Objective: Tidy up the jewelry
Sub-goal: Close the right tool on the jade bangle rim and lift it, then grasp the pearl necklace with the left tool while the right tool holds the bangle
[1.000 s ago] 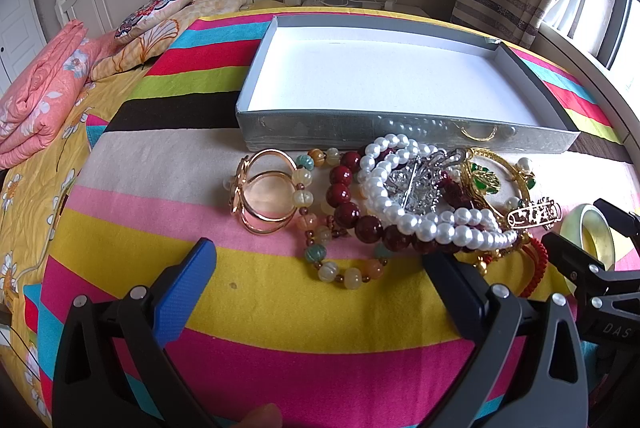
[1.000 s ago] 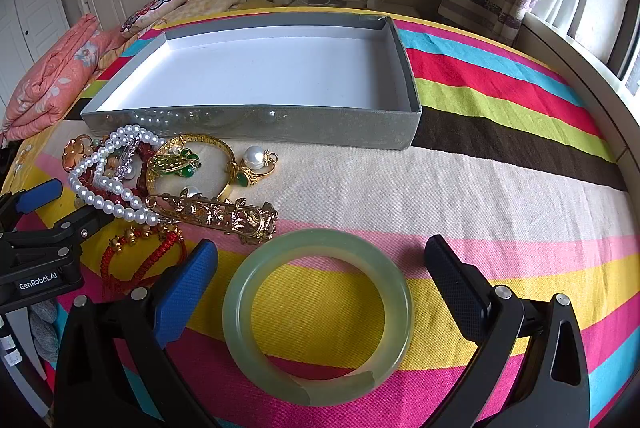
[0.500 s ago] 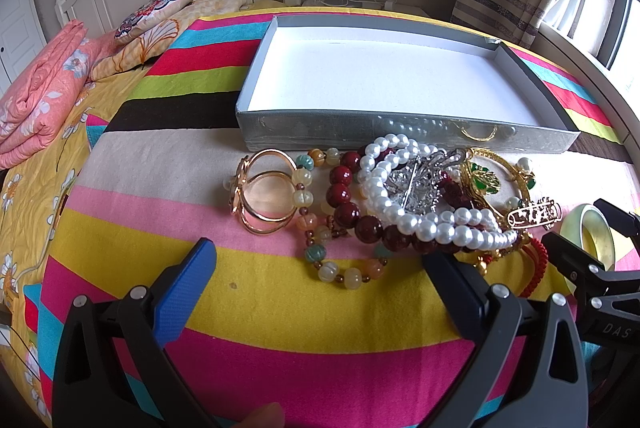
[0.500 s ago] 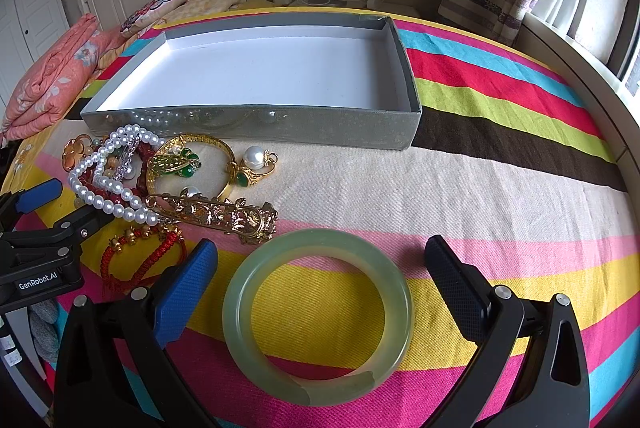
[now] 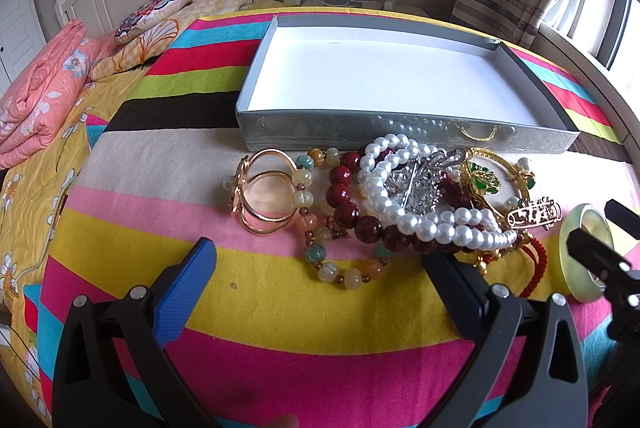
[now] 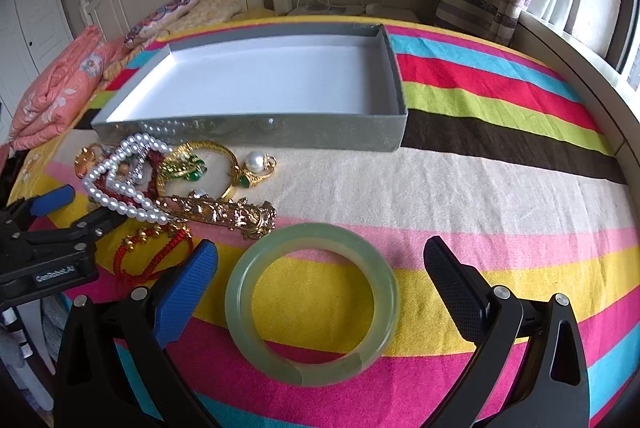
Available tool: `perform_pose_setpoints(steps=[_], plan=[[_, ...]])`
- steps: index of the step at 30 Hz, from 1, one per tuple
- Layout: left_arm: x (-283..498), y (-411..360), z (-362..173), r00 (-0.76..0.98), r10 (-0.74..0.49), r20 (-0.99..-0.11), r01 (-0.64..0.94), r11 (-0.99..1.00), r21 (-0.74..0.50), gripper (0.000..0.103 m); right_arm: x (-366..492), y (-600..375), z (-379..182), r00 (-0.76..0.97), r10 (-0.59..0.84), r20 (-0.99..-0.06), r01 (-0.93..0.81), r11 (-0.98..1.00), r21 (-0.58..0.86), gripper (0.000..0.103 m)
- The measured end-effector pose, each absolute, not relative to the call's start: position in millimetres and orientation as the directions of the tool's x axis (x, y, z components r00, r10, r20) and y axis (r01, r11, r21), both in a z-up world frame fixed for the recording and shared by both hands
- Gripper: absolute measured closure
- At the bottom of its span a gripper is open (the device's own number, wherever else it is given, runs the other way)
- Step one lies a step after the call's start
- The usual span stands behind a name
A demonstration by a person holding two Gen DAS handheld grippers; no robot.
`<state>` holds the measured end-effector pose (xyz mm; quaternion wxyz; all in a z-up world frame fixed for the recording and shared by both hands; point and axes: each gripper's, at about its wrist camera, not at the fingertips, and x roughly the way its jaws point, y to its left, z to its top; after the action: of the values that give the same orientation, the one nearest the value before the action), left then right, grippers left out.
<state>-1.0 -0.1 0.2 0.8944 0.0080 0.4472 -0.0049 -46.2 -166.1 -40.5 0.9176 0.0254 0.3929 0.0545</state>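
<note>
Jewelry heaped on striped bed [image 6: 480,188] before shallow grey box [image 6: 256,132]; both tools spread apart, gripping nothing.

Left tool [image 5: 320,260] low over bed, fingers wide, just short of mixed bead bracelet [image 5: 320,256] and dark red bead bracelet [image 5: 348,208]. Gold cuff [image 5: 264,196] at pile's left, touching mixed beads. Pearl strand [image 5: 400,204] draped across red beads and silver brooch [image 5: 420,184]. Gold bangle with green stones [image 6: 188,164] and pearl ring [image 6: 256,164] nearer box wall. Ornate gold clip [image 6: 224,212] and red cord bracelet [image 6: 152,252] at pile's near edge. Right tool [image 6: 320,260] wide open, straddling jade bangle [image 6: 312,304], flat on bed, fingers clear of rim. Box interior white, bare, walls mirroring pearls. Folded pink quilt [image 5: 36,100] and pillows [image 5: 160,12] beyond, by headboard.
</note>
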Motion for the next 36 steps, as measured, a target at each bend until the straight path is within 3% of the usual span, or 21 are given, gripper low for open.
perform_pose_setpoints(steps=[4, 6, 16, 20, 28, 32, 36], plan=[[-2, -2, 1, 0.599, -0.005, -0.801, 0.023, 1.0, 0.011, 0.002, -61, -195, -34, 0.698, 0.195, -0.689, -0.081, 0.977, 0.195, 0.005], [-1, -2, 1, 0.594, -0.008, -0.804, 0.029, 1.0, 0.012, 0.002, -67, -206, -33, 0.695, 0.197, -0.692, -0.076, 0.977, 0.202, 0.011], [2, 1, 0, 0.584, -0.026, -0.811, 0.053, 0.999, 0.007, 0.002, -68, -200, -49, 0.623, 0.145, -0.769, -0.103, 0.989, 0.104, 0.041], [2, 1, 0, 0.582, -0.03, -0.812, 0.061, 0.998, 0.006, 0.002, -62, -182, -50, 0.627, 0.077, -0.775, -0.112, 0.994, 0.008, 0.046], [-4, 3, 1, 0.585, -0.045, -0.81, 0.072, 0.997, -0.003, 0.003, -64, -166, -51, 0.669, 0.1, -0.737, -0.172, 0.985, -0.022, 0.082], [-11, 4, 2, 0.595, -0.078, -0.8, 0.087, 0.996, -0.033, 0.005, -67, -167, -51, 0.674, 0.119, -0.729, -0.184, 0.983, -0.01, 0.086], [-22, 2, 4, 0.614, -0.103, -0.782, 0.12, 0.992, -0.036, 0.018, -69, -172, -47, 0.691, 0.141, -0.709, -0.176, 0.984, 0.024, 0.086]])
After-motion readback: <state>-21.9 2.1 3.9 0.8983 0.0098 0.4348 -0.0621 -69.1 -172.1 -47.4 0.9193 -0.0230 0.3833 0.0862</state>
